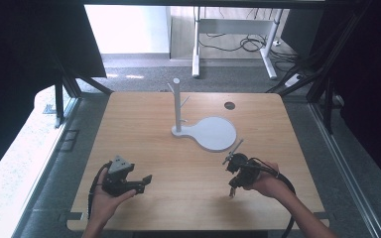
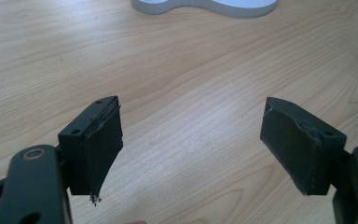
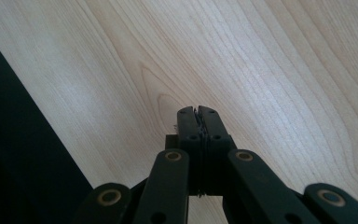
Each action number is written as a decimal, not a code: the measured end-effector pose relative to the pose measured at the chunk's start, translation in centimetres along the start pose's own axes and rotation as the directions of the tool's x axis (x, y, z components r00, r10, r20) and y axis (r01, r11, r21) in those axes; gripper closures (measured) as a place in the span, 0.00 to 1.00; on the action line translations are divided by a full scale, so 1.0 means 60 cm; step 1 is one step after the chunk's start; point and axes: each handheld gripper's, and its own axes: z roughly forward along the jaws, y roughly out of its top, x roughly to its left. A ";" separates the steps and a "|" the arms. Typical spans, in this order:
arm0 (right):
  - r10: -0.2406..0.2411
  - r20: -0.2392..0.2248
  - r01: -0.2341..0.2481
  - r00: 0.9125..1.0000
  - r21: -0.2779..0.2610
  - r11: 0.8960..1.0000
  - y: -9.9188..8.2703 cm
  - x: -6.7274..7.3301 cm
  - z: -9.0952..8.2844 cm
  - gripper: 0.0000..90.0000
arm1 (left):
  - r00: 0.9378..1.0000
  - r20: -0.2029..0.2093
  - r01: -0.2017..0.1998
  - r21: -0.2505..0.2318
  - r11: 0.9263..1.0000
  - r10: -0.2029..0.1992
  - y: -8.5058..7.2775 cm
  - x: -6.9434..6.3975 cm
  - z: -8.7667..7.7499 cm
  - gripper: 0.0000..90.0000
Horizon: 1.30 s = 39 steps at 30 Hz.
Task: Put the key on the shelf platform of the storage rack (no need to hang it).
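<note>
Wooden table (image 1: 188, 163) bears one white stand (image 1: 203, 130); two tools (image 1: 146, 182) (image 1: 232, 191) hover.

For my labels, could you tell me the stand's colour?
White, post and round base alike: the stand shows best in the high view.

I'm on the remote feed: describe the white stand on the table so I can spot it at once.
Find the wooden table. The white stand sits just beyond its centre: a flat round base with an upright post at its left end. It carries short side pegs, and nothing else white stands on the table.
</note>
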 end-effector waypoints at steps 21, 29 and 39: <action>0.009 0.019 -0.008 1.000 -0.052 0.999 0.006 -0.009 -0.025 0.99 | 1.000 0.004 -0.003 0.014 1.000 0.003 0.000 -0.002 0.003 0.23; 0.008 0.029 -0.006 1.000 -0.061 0.998 0.010 -0.013 -0.032 0.99 | 1.000 0.002 -0.008 0.015 1.000 0.008 -0.001 -0.002 0.004 0.23; 0.005 0.040 -0.002 0.999 -0.069 0.998 0.016 -0.012 -0.038 0.99 | 1.000 0.002 -0.014 0.023 1.000 0.014 -0.001 -0.005 0.007 0.23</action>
